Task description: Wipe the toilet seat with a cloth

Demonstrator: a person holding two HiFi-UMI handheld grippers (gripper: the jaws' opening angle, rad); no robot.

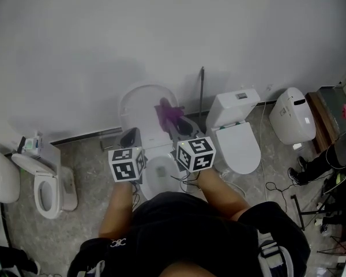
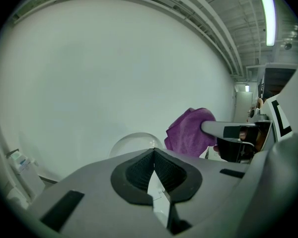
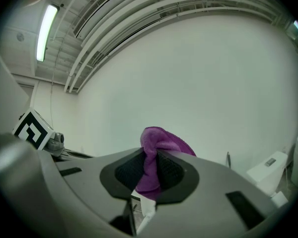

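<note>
The left claw (image 2: 154, 171) is closed and empty. The right claw (image 3: 150, 170) pinches the purple cloth (image 3: 159, 142), holding it in the air above the toilet seat (image 1: 155, 153). It should lower the cloth flat onto the rim, then sweep round with steady pressure.

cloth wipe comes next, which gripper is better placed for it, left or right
Right. The right gripper is shut on the purple cloth, held up near the toilet. The left gripper is shut and empty, so it would likely need to take the cloth first.
</note>
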